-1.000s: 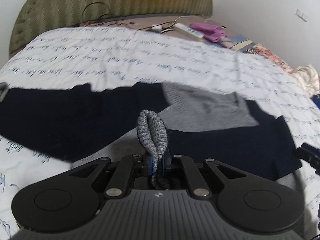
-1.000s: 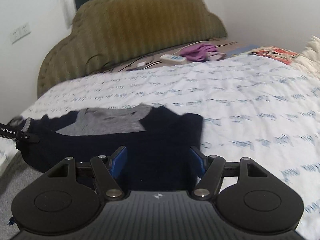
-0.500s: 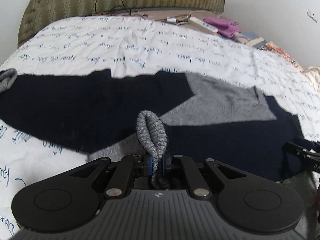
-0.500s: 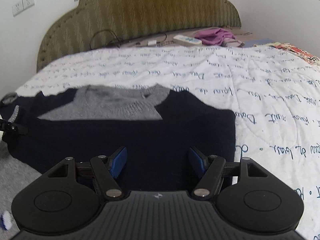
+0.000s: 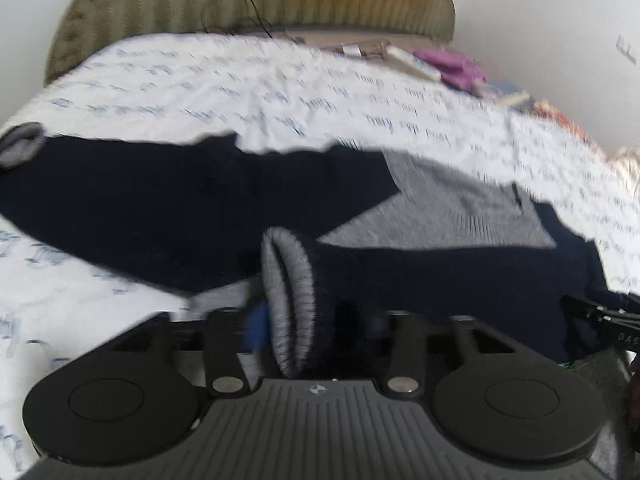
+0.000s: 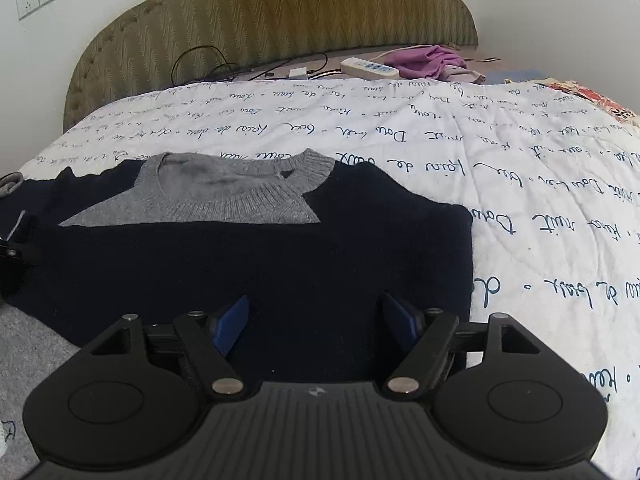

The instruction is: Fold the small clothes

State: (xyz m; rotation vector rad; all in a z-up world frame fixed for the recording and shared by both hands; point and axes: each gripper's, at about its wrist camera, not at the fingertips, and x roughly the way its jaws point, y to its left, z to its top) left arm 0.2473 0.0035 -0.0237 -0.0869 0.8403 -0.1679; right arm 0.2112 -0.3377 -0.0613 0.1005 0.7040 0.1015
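Observation:
A navy sweater (image 6: pixel 280 256) with a grey collar panel (image 6: pixel 224 196) lies flat on the white script-print quilt (image 6: pixel 520 184). In the left wrist view the sweater (image 5: pixel 160 216) spreads leftward with one sleeve ending in a grey cuff (image 5: pixel 20 144). My left gripper (image 5: pixel 304 320) has its jaws spread; a grey ribbed cuff (image 5: pixel 288 296) stands loose between them, the frame blurred. My right gripper (image 6: pixel 316 320) is open and empty over the sweater's near edge. The right gripper's tip (image 5: pixel 612 320) shows at the left view's right edge.
An olive padded headboard (image 6: pixel 280 12) stands behind the bed. A power strip (image 6: pixel 370 67), cables (image 6: pixel 208 64) and a purple cloth (image 6: pixel 428 60) lie at the bed's head. A patterned fabric (image 6: pixel 592 100) sits at far right. Grey fabric (image 6: pixel 32 344) lies at lower left.
My left gripper's jaws have opened, releasing their pinch on the grey cuff, which now leans loose. The right gripper has moved closer over the sweater and stays open.

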